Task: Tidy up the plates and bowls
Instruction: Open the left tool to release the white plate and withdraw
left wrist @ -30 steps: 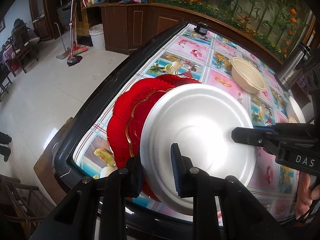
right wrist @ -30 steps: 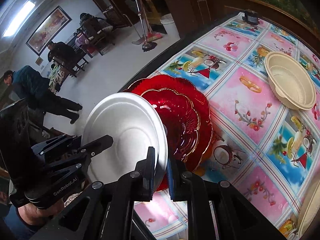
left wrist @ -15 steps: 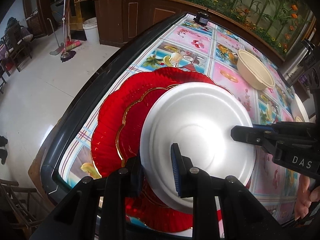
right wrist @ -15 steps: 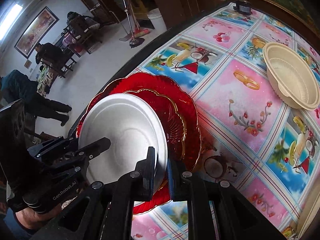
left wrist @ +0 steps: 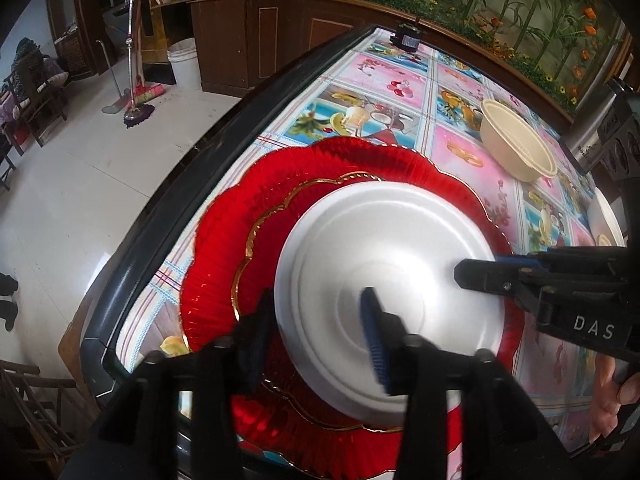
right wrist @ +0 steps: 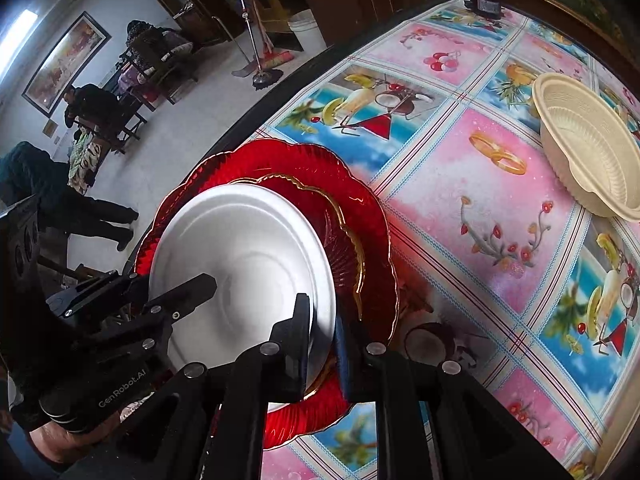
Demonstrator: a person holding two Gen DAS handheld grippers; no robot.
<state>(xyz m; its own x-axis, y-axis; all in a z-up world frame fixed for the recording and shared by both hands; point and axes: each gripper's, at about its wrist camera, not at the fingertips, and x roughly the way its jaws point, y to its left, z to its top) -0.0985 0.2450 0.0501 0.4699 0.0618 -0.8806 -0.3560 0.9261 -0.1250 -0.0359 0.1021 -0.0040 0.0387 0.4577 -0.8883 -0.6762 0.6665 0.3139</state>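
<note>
1. Closest in, the left gripper (left wrist: 316, 332) has its jaws opening. The white plate's (left wrist: 384, 284) rim sits between them, but the pads look clear of it now.
2. The right gripper (right wrist: 322, 336) is nearly closed and pinching the same plate's rim (right wrist: 320, 276) on the opposite side (so one hand lets go while the other hangs on).
3. The white plate rests on a small gold-rimmed red plate (left wrist: 264, 248), which sits on the big red plate (left wrist: 224, 236). The stack is near the table's dark edge (left wrist: 168, 200).
4. My read: this is the release step of stacking. Next, the right jaws need to open, then both tools back off without nudging the stack towards that edge.
5. Further along the fruit-print tablecloth (right wrist: 460, 184) there's a beige bowl (right wrist: 588, 152), well apart from the stack and probably up next.
6. Beyond that: tiled floor, a white bucket (left wrist: 185, 63), a broom (left wrist: 138, 92), wooden cabinets, and people seated at the back of the room.
</note>
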